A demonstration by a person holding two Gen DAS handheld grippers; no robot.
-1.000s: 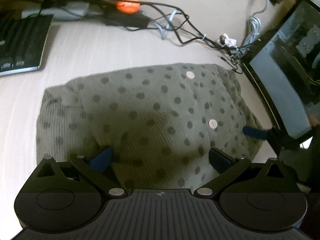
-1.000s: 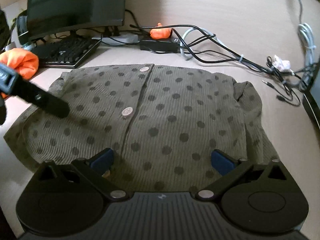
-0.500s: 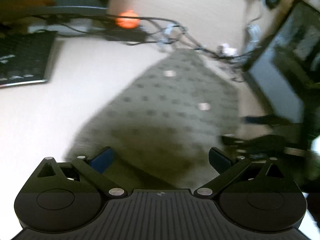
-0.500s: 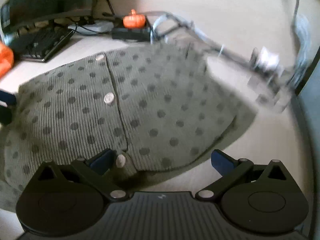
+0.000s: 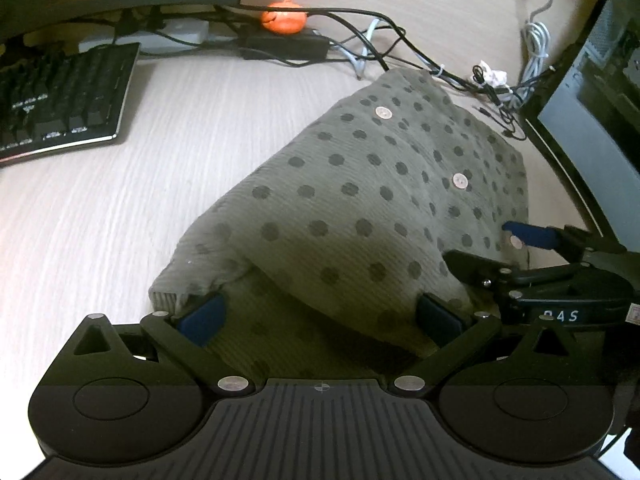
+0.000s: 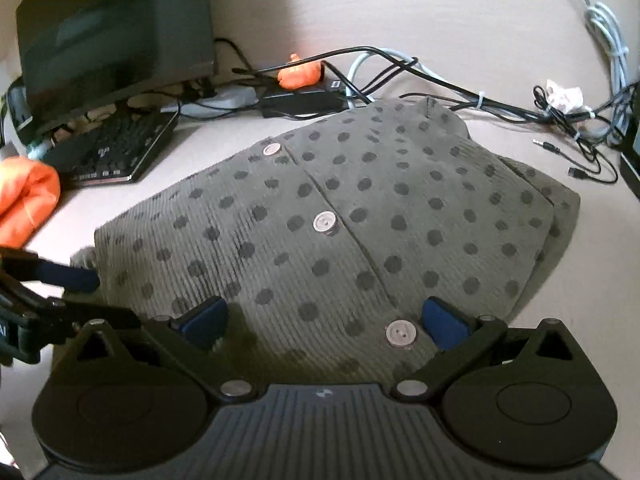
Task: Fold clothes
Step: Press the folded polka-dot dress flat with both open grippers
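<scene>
An orange cloth (image 6: 25, 200) lay at the far left of the pale wood-grain desk (image 5: 100, 208), just beside a black keyboard (image 6: 114, 152) that sat in front of a dark monitor (image 6: 112, 36). To the right of the keyboard, a small orange pumpkin-shaped figure (image 5: 284, 20) rested on a black power brick (image 5: 286, 46), amid a tangle of black and grey cables (image 6: 384, 68) running along the back of the desk.

At centre lay the olive polka-dot shirt (image 5: 372, 208), ribbed and fastened with pale buttons (image 6: 325, 223), its upper layer doubled over the lower one. The left tool (image 5: 320, 318) sat at the shirt's near left edge with its blue-padded fingers spread wide, the fabric lying loose between them and nothing pinched. Seen from the right wrist camera, one of those blue fingers touched the folded left edge of the garment.

The right tool (image 6: 325, 322) was likewise spread wide over the near hem, a button lying just inside its right finger (image 6: 444, 326); it gripped nothing. In the left wrist view it stood at the shirt's right side, one blue finger resting on the cloth.

Farther right, a crumpled white scrap (image 6: 564, 96) lay among the cables, near a coiled grey cord (image 5: 536, 48), and the edge of a second dark screen (image 5: 588, 112) closed off the desk's right side.
</scene>
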